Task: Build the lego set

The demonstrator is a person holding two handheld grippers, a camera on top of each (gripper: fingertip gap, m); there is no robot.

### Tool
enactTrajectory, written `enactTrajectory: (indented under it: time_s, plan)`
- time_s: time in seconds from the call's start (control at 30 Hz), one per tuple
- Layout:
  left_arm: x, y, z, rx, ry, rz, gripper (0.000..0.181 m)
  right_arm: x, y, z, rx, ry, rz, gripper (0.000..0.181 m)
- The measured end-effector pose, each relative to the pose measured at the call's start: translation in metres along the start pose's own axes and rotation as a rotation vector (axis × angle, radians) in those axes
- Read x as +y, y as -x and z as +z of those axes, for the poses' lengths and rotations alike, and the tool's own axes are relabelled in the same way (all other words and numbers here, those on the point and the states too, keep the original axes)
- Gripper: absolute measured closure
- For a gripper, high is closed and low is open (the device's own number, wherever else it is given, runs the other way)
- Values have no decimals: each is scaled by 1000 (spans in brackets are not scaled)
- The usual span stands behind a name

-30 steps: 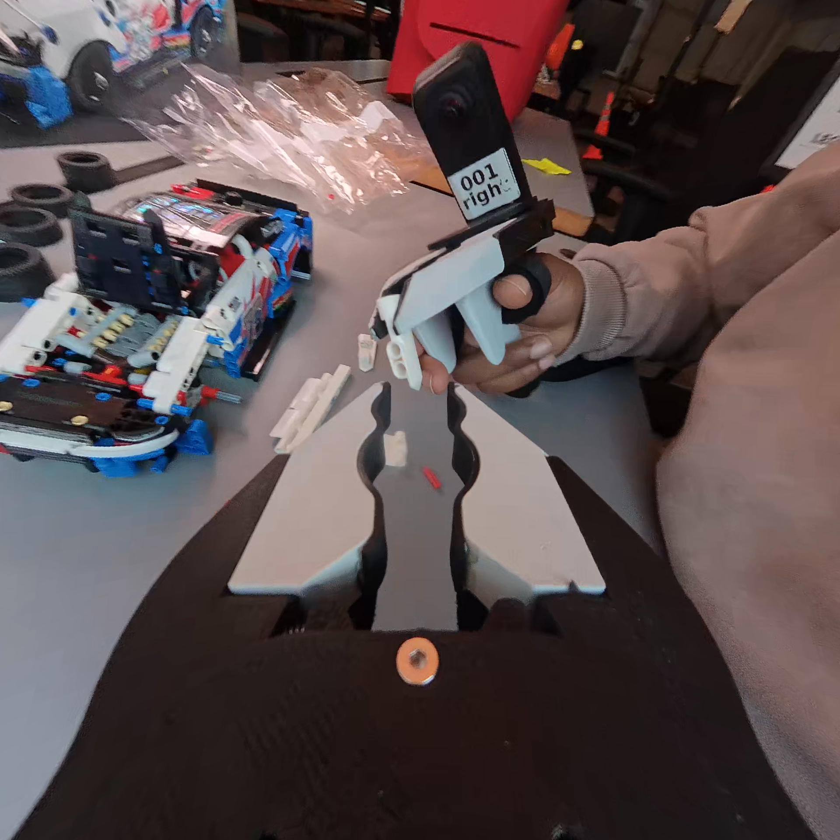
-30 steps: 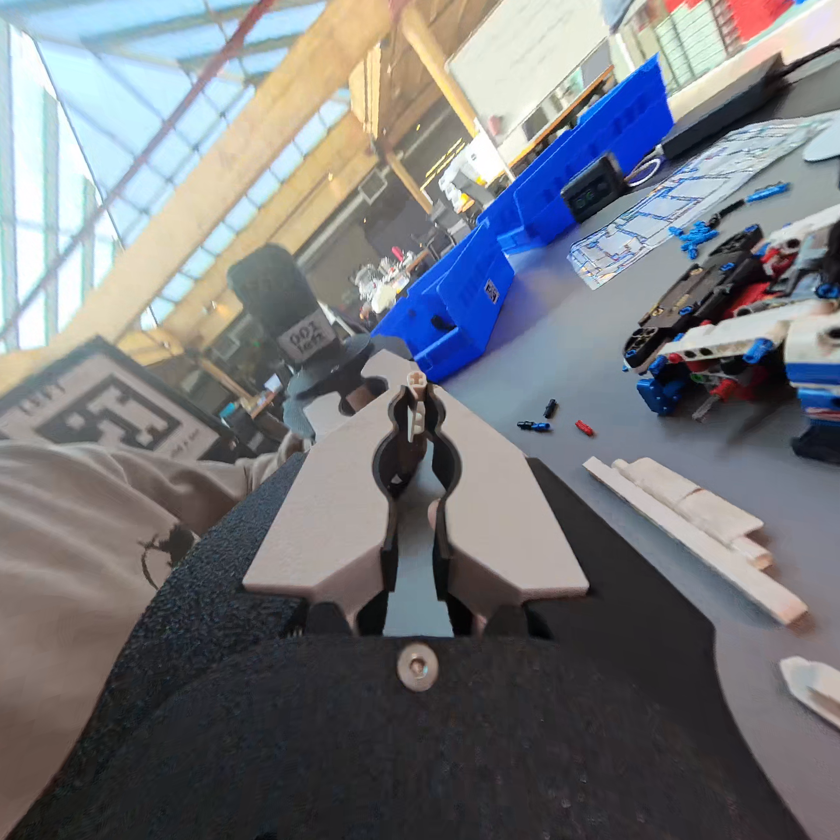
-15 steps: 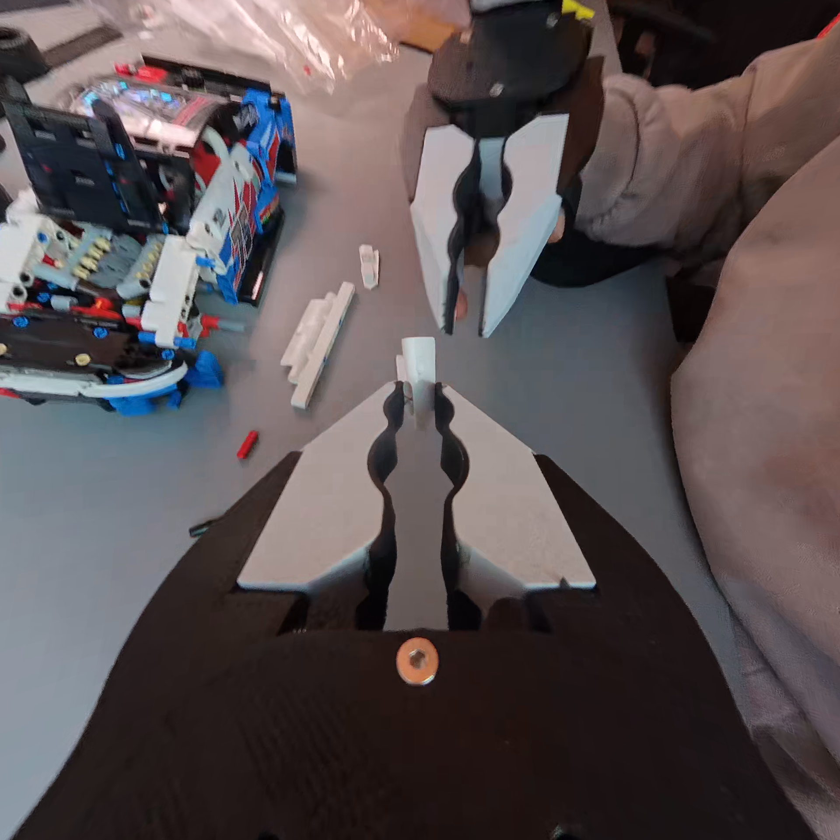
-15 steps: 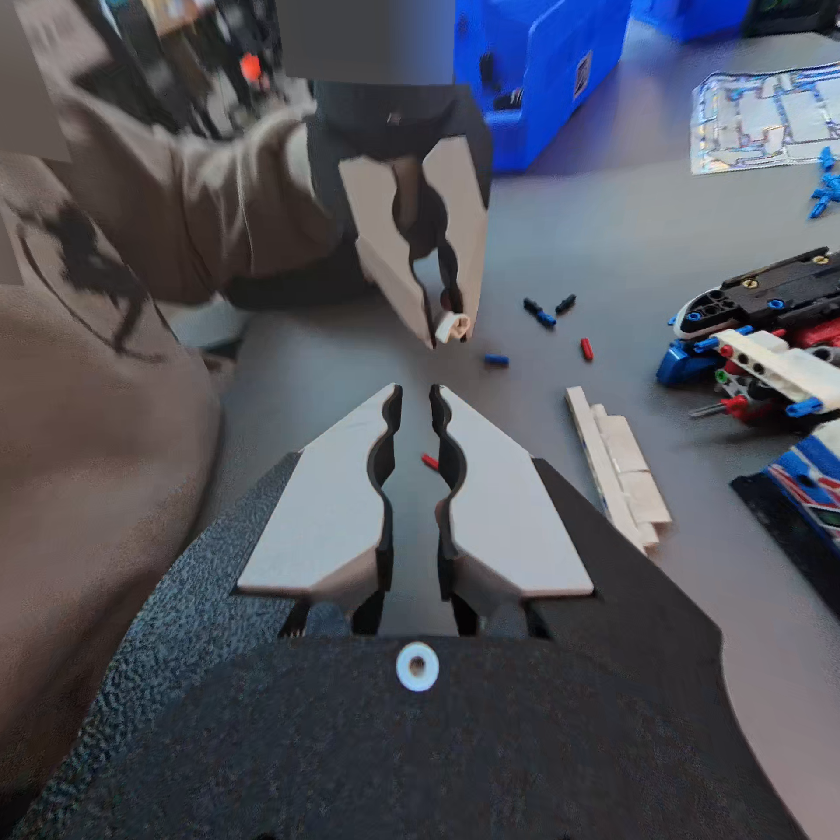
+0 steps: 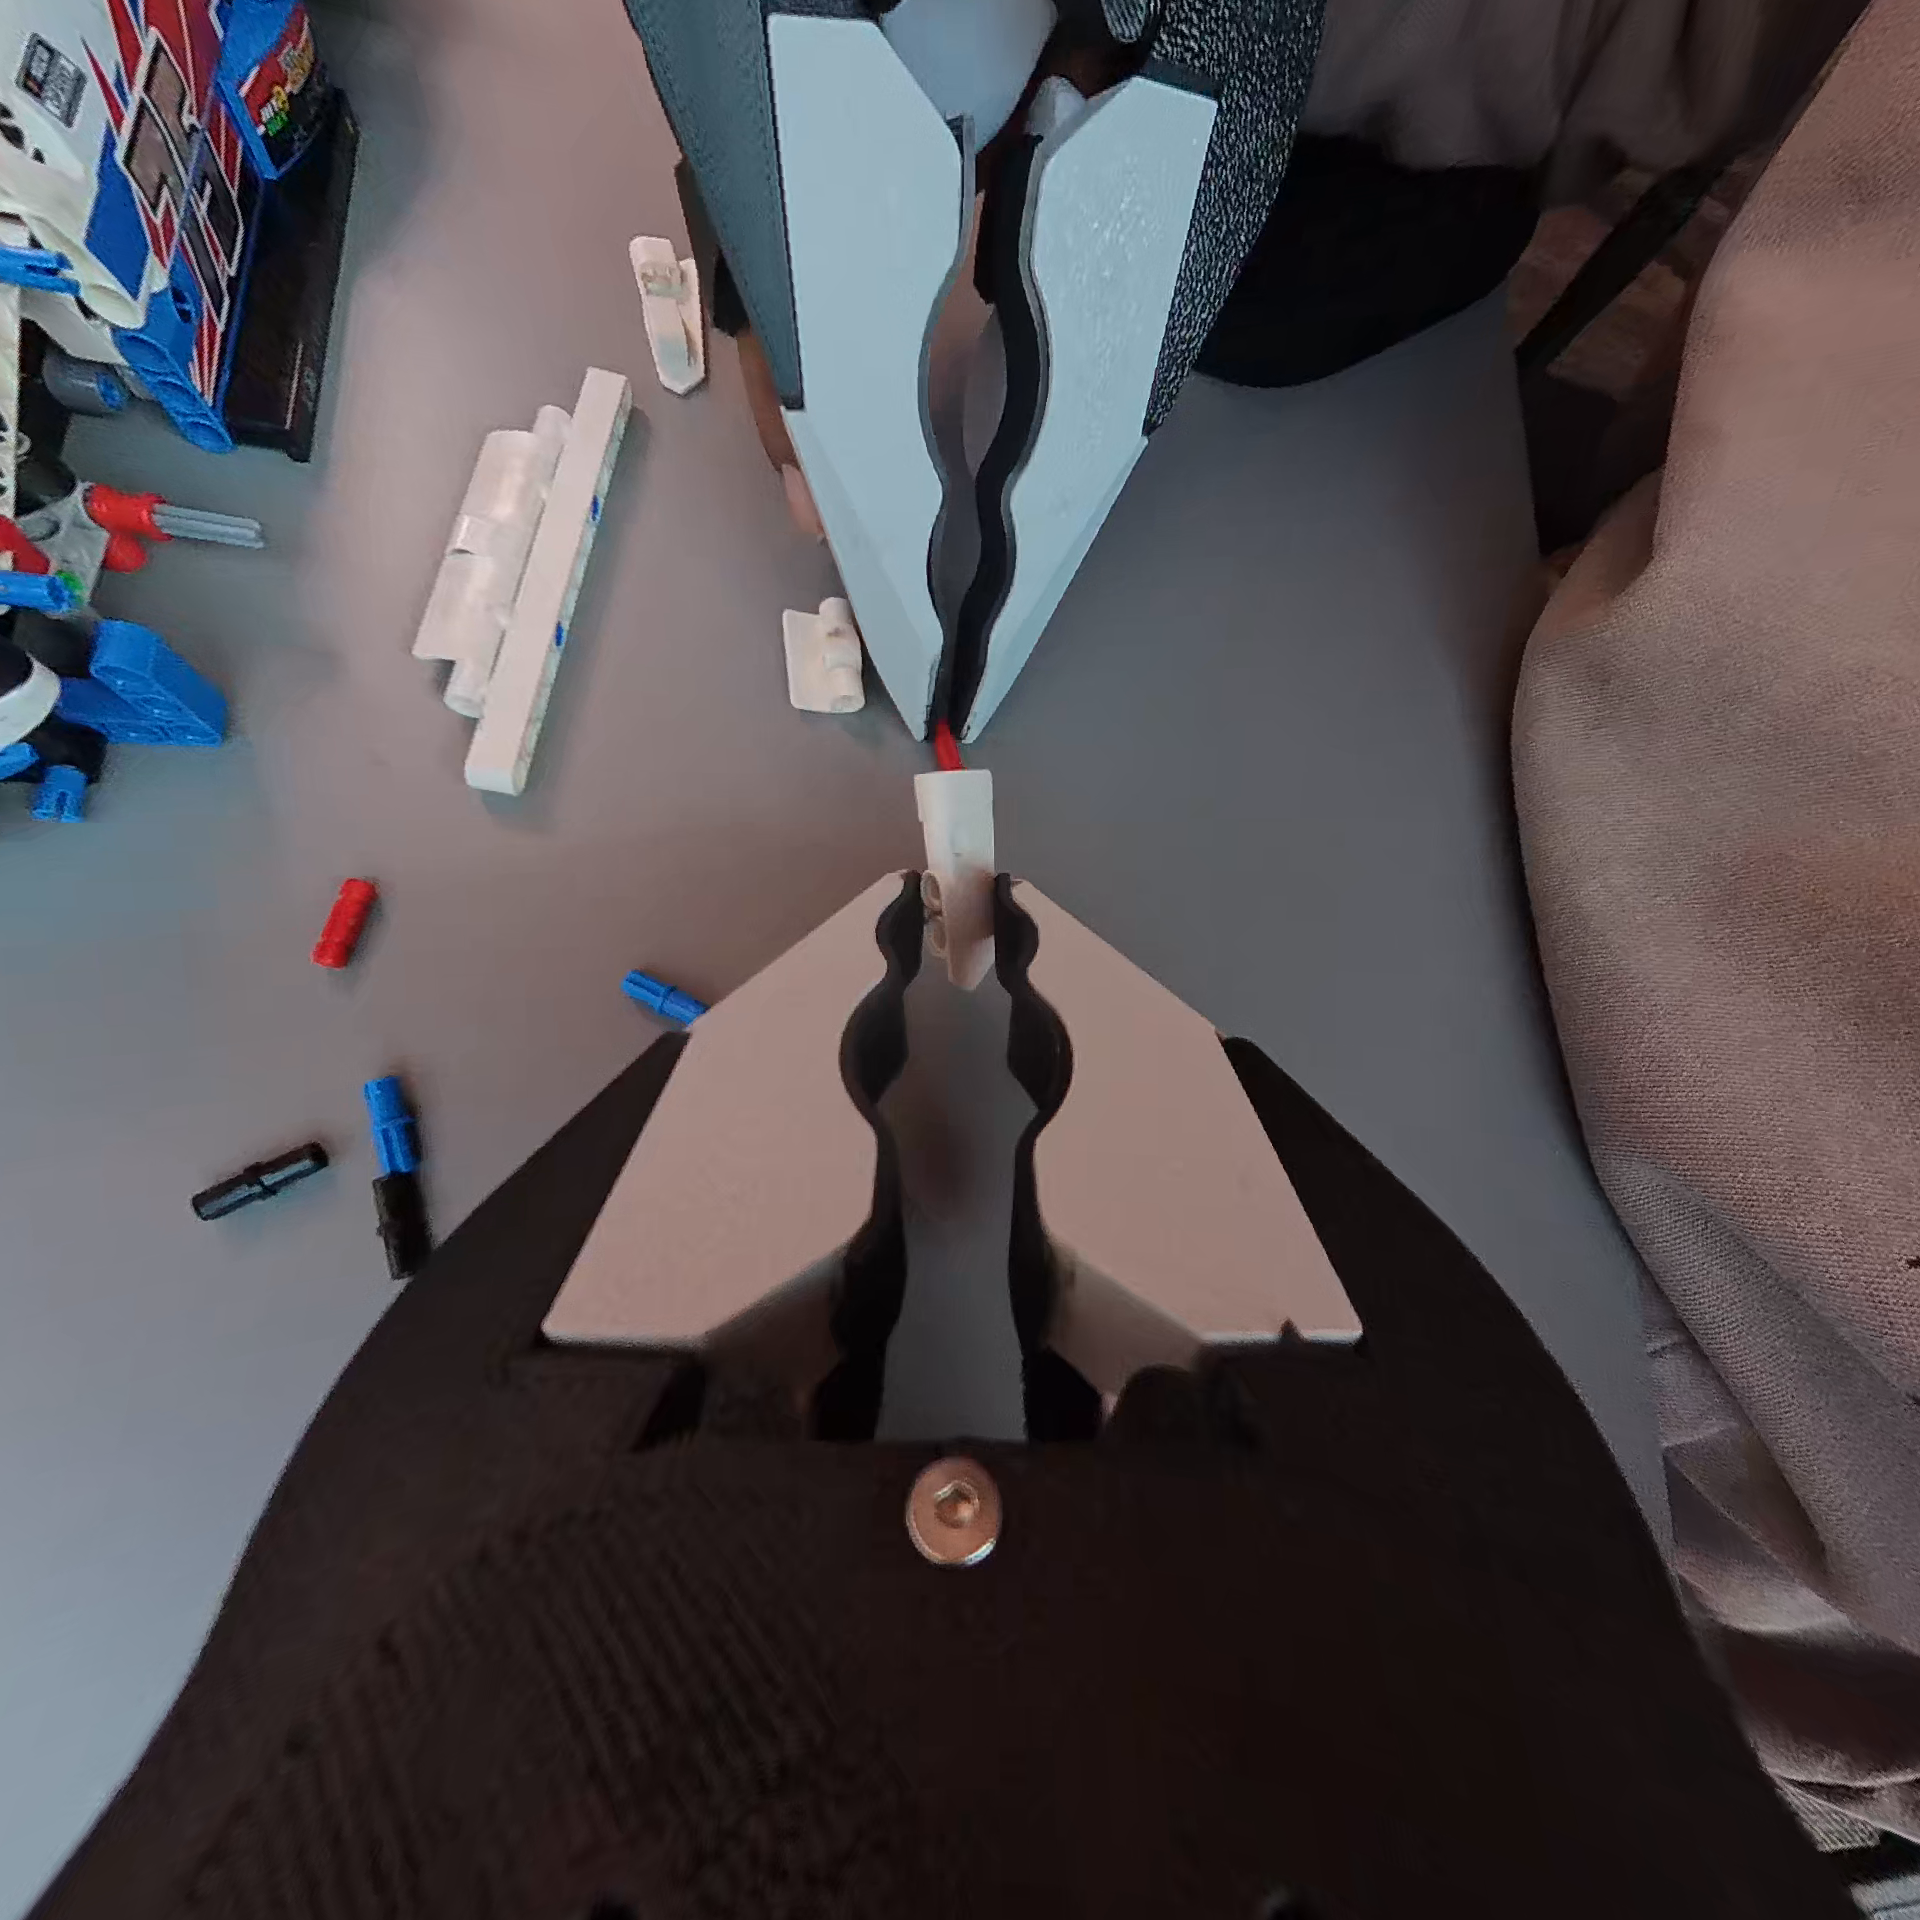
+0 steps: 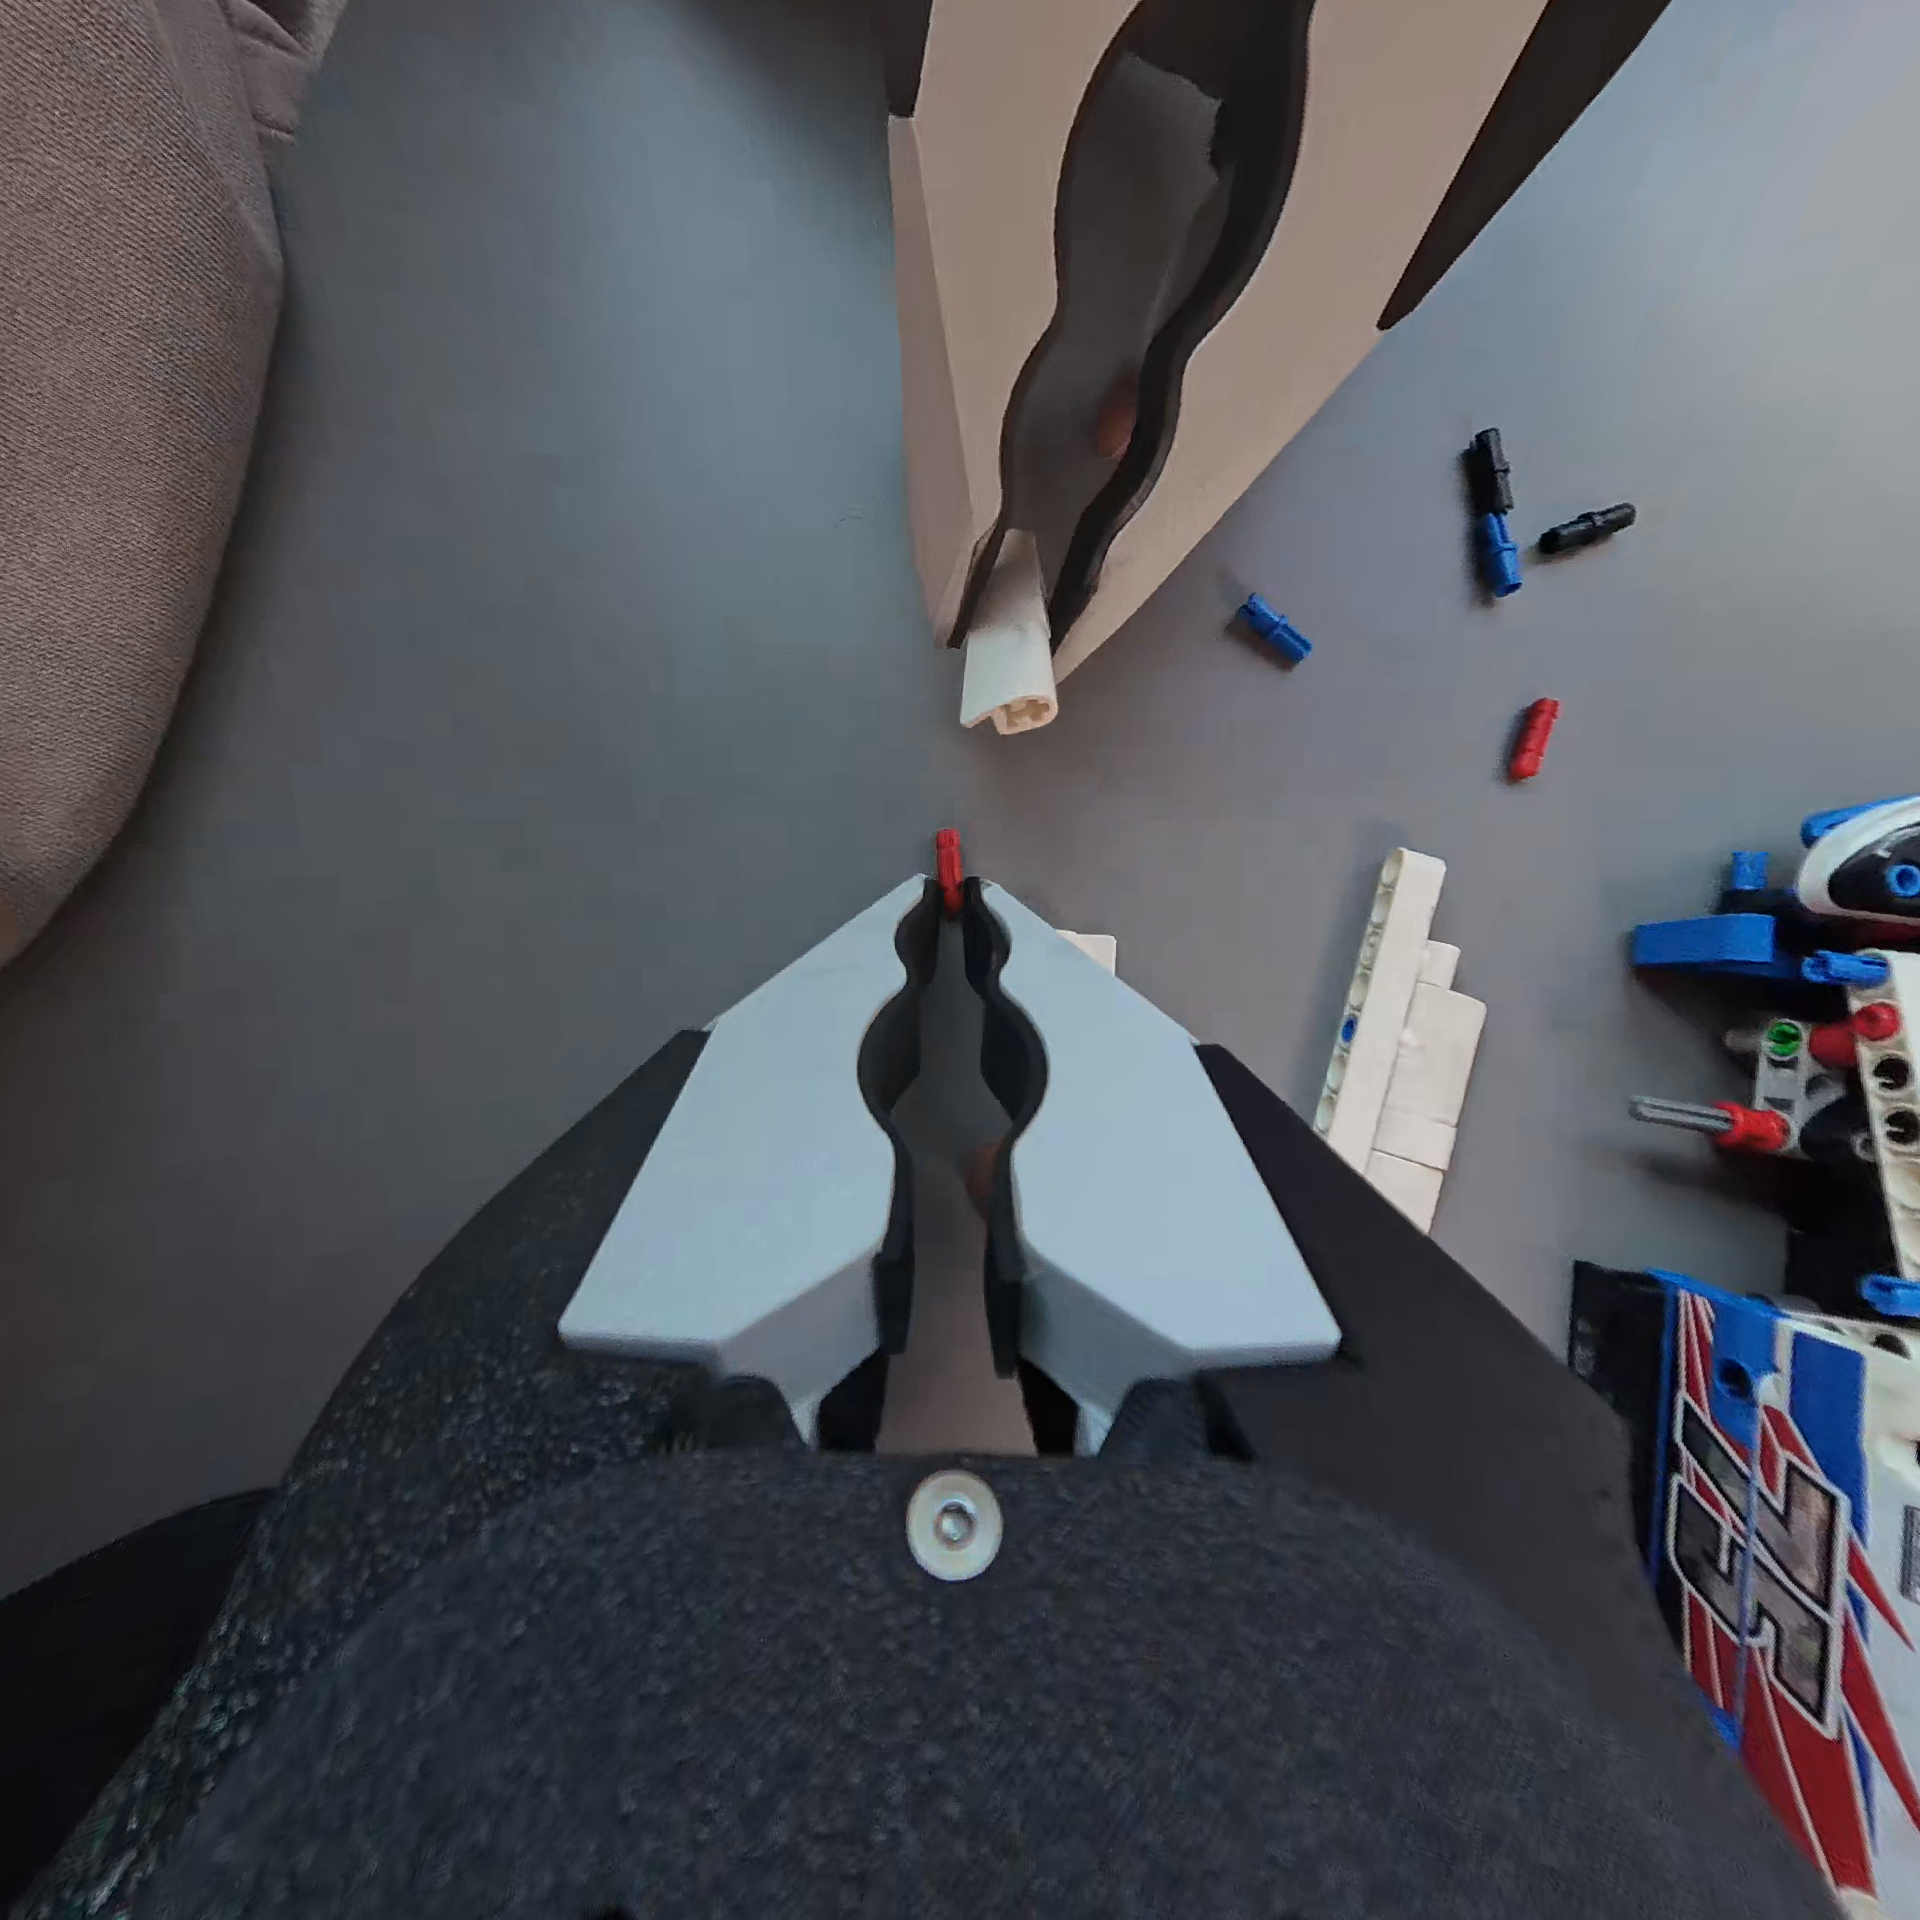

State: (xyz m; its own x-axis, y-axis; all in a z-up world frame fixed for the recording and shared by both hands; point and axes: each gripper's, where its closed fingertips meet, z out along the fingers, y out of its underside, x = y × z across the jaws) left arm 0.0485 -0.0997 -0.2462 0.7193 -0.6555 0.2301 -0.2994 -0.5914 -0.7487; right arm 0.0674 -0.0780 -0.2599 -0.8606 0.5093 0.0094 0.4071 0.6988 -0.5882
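Observation:
My left gripper is shut on a small white connector piece that sticks out past its tips; it also shows in the right wrist view. My right gripper is shut on a small red pin. The two grippers face each other tip to tip above the grey table. In the left wrist view the red pin points at the end of the white piece, nearly touching it. The part-built lego car lies at the right of the right wrist view and at the left edge of the left wrist view.
A white beam assembly and two small white pieces lie on the table. Loose pins lie nearby: a red one, two blue ones and a black one. A person's beige sleeve fills the right side. The tips of one gripper are about 4 cm away from the tips of the other.
The white piece passed from my right gripper to my left one. My right gripper then shut on a red pin from the table and brought it up to the white piece's end.

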Motion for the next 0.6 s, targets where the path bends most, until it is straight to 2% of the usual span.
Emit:
enactTrajectory:
  time_s: [0.03,0.23,0.4,0.6]
  plan:
    - [-1,1,0,-6,-5,3,169,0,0,0,4,-6,7,180]
    - [-1,-1,4,-22,-1,34,169,-14,3,-16,47,-186,117,180]
    - [-2,3,3,-60,2,50,167,-16,3,-21,125,-226,137,180]
    - [-35,-13,-4,123,-208,-159,166,-30,-1,-29,224,-283,81,180]
